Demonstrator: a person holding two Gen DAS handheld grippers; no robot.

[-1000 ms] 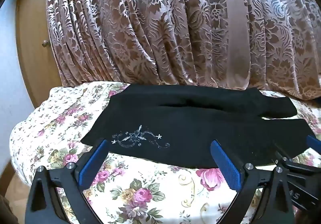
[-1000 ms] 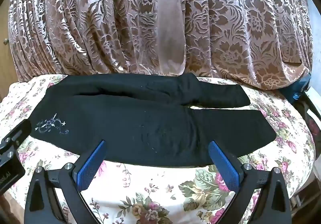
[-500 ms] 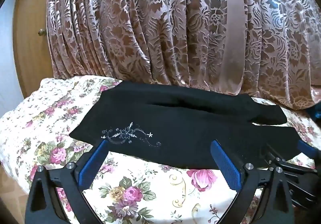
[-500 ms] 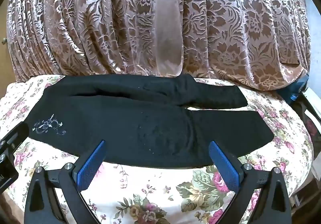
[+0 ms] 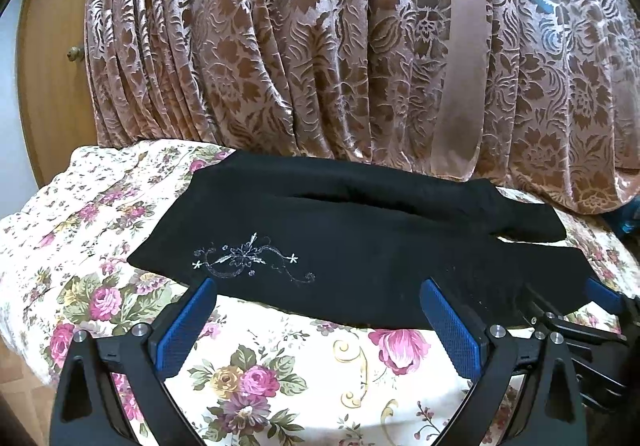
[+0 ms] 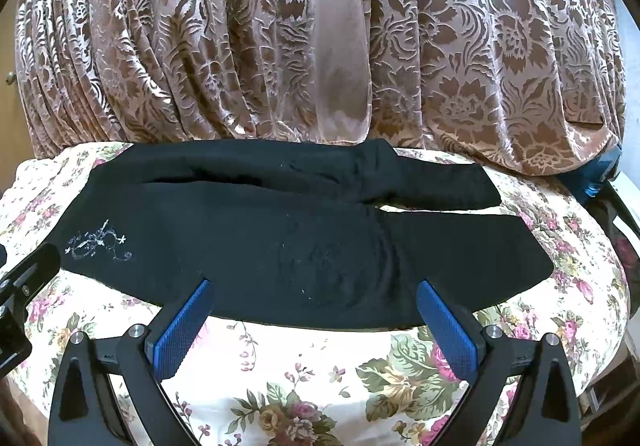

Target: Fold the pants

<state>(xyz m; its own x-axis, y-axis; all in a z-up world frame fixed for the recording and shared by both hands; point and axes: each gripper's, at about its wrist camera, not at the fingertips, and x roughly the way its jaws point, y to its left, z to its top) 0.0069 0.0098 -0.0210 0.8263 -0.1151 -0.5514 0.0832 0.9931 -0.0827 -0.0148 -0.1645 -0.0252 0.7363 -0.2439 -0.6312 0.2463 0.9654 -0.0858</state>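
Left wrist view: left gripper (image 5: pixel 318 320), jaws spread wide, blue pads (image 5: pixel 186 326) at lower frame, holding nothing, just short of the near edge of the pants (image 5: pixel 360 246). Pants: black, laid flat across mid-frame on a floral cloth (image 5: pixel 280 366); white embroidery (image 5: pixel 248 258) left of centre; legs run toward the right, parted at the ends. Curtain (image 5: pixel 280 46), brown patterned, fills upper frame. Right gripper (image 5: pixel 560 310) at lower right edge.

Right wrist view: right gripper (image 6: pixel 312 322), jaws spread wide, nothing between them, at the pants' (image 6: pixel 300 238) near edge. Embroidery (image 6: pixel 98 242) at left.
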